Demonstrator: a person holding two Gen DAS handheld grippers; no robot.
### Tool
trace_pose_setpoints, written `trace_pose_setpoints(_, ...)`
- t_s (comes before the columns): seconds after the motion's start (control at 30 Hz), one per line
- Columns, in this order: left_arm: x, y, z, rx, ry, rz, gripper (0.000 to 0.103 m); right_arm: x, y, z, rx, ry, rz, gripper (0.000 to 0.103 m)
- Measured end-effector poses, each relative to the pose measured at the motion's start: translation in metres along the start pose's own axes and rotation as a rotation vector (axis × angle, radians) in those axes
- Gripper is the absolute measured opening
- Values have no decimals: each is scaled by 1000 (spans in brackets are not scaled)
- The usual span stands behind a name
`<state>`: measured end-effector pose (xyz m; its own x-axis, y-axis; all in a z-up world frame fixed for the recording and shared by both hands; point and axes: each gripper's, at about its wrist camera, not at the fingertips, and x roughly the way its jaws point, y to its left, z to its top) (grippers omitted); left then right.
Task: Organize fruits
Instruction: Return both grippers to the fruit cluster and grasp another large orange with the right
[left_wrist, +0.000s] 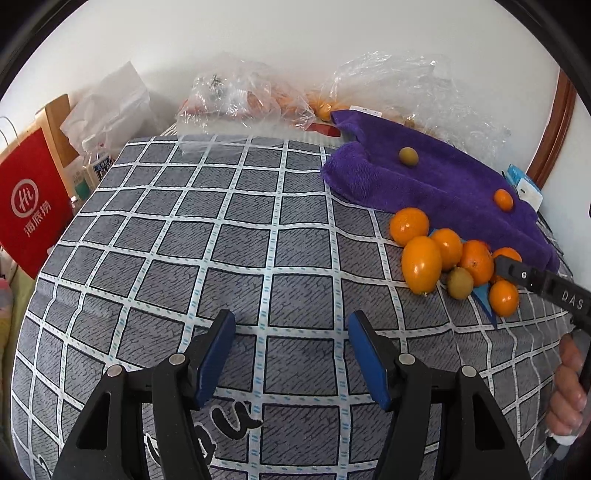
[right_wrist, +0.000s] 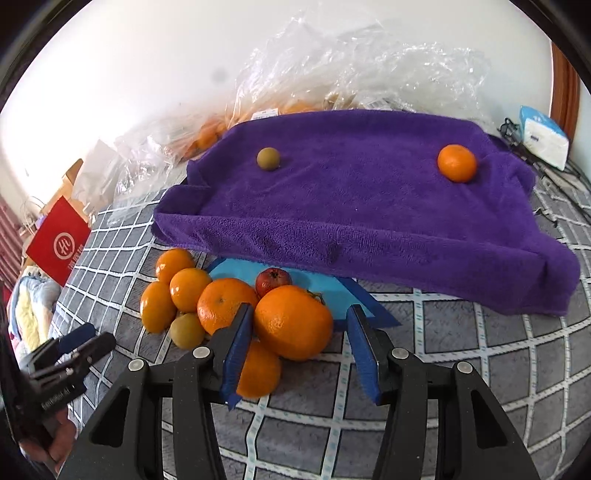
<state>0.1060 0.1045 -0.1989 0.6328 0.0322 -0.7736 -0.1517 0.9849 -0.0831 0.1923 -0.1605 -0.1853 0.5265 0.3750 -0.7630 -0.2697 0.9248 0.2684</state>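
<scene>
Several oranges (right_wrist: 218, 306) crowd the bed (right_wrist: 461, 347) below the purple towel (right_wrist: 369, 206). My right hand-held gripper (right_wrist: 299, 325) straddles the big orange (right_wrist: 295, 325), jaws apart, not pinching — closing could nudge neighbours rolling. My left hand-held gripper (left_wrist: 291, 332) is half open, empty.

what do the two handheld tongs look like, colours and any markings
Both tongs, left and right, have black plastic triangular frames with cut-outs, silver rivets and blue ribbed pads. Seen from the side, the right one shows white letters "DAS". No sleeves or cables are visible.
</scene>
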Motion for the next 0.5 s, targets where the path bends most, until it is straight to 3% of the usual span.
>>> trace_pose_setpoints(0.07, 0, -2, -1, 7, 2, -2, 68, 1, -3, 0, 8, 7, 38, 42)
trace_pose_setpoints(0.1, 0, -3, -2, 12, 4, 2, 69, -1, -5, 0, 11, 10, 44, 42)
trace_pose_setpoints(0.2, 0, -5, 0, 7, 22, 16, 69, -21, -12, -3, 9, -39, -15, 42)
trace_pose_setpoints(0.33, -8, -14, 12, -11, 15, -110, 67, -47, -33, -17, -22, -99, -121, 42)
trace_pose_setpoints(0.43, -9, -39, 22, 60, -16, -123, 67, -44, -47, -26, -27, -74, -187, 42)
trace_pose_setpoints(0.5, -4, -55, 27, 102, -22, -121, 67, -40, -56, -31, 4, -55, -168, 42)
